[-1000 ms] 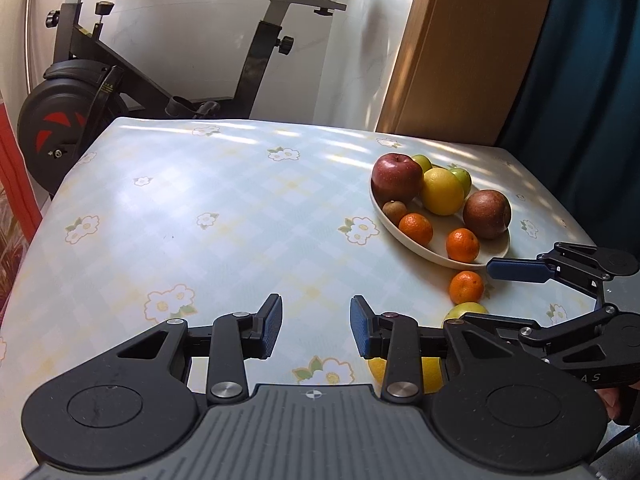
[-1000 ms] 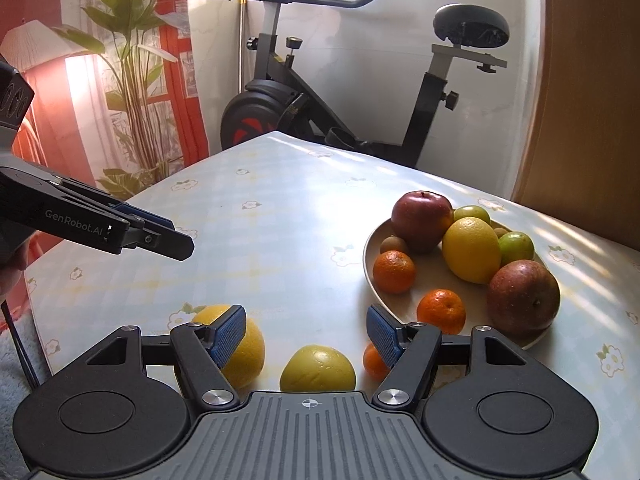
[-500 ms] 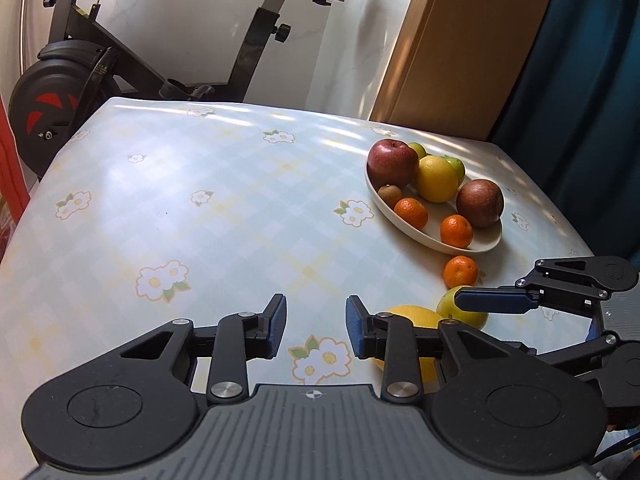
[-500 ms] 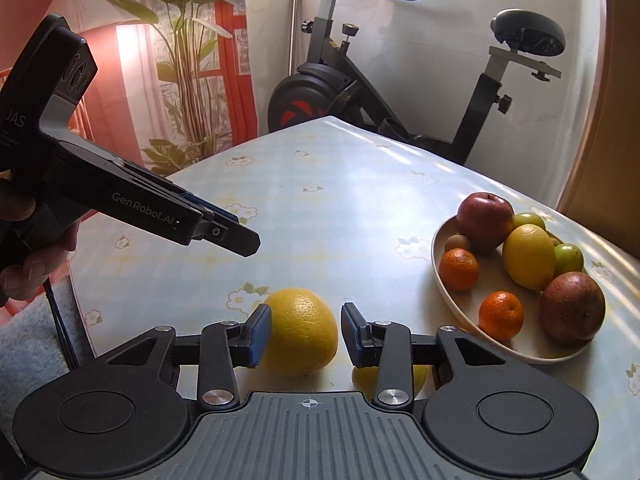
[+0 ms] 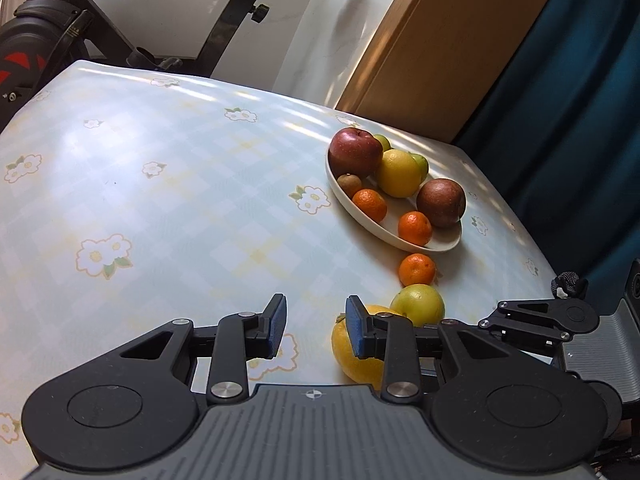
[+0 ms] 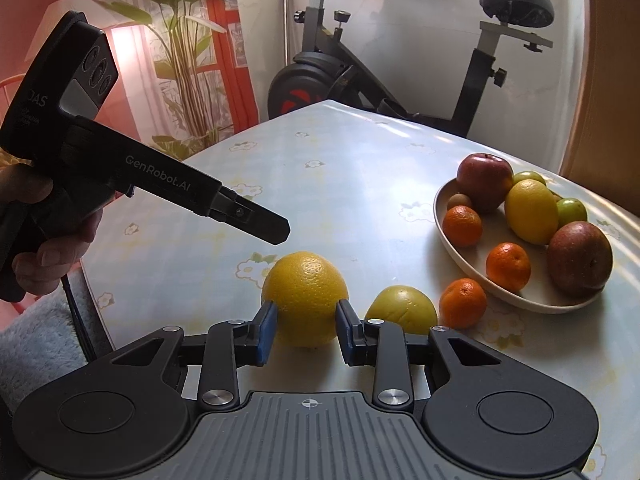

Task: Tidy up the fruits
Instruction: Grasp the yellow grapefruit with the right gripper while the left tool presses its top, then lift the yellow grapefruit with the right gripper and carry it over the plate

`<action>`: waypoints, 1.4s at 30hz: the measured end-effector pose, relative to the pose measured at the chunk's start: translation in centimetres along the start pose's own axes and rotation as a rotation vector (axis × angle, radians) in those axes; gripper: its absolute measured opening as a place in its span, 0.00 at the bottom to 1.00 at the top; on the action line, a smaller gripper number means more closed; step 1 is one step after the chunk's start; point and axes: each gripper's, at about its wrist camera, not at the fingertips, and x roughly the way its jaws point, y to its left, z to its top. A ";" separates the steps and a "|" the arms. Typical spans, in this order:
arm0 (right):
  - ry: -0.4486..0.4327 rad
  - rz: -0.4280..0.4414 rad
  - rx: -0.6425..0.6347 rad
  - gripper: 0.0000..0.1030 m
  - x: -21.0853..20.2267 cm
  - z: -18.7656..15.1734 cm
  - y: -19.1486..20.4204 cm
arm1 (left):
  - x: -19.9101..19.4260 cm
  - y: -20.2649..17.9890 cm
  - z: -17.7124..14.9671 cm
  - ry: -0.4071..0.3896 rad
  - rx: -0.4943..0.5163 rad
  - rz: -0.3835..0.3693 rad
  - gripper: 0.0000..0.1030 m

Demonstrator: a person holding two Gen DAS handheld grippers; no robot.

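A large yellow orange (image 6: 304, 288) rests on the flowered table, and my right gripper (image 6: 305, 332) is closing its jaws on it, both blue pads against its sides. In the left wrist view this orange (image 5: 342, 350) lies just right of my left gripper (image 5: 312, 330), whose jaws stand slightly apart with nothing between them. A yellow-green fruit (image 6: 400, 308) and a loose tangerine (image 6: 462, 302) lie to the orange's right. Beyond them a cream bowl (image 6: 492, 234) holds apples, a lemon, tangerines and small green fruit.
An exercise bike (image 6: 320, 76) stands behind the table's far edge, and a potted plant (image 6: 180, 40) at the back left. A hand (image 6: 40, 240) holds the left gripper over the near left corner. A wooden panel (image 5: 440, 40) and a blue curtain (image 5: 580, 120) flank the right side.
My right gripper swung left from the yellow-green fruit to the large orange, and its jaws narrowed onto it. The left gripper turned a little and its gap narrowed slightly.
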 end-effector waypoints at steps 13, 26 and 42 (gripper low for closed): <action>-0.005 0.015 0.063 0.29 -0.4 -1.1 -0.8 | 1.6 -1.2 -0.4 0.041 -0.017 -0.148 0.34; 0.027 0.064 0.168 0.42 1.3 -1.7 -2.3 | 1.7 -1.4 -0.5 0.041 -0.006 -0.144 0.34; -0.045 0.096 0.194 0.42 1.3 -1.9 -2.7 | 1.0 -1.7 0.0 0.014 -0.007 -0.138 0.34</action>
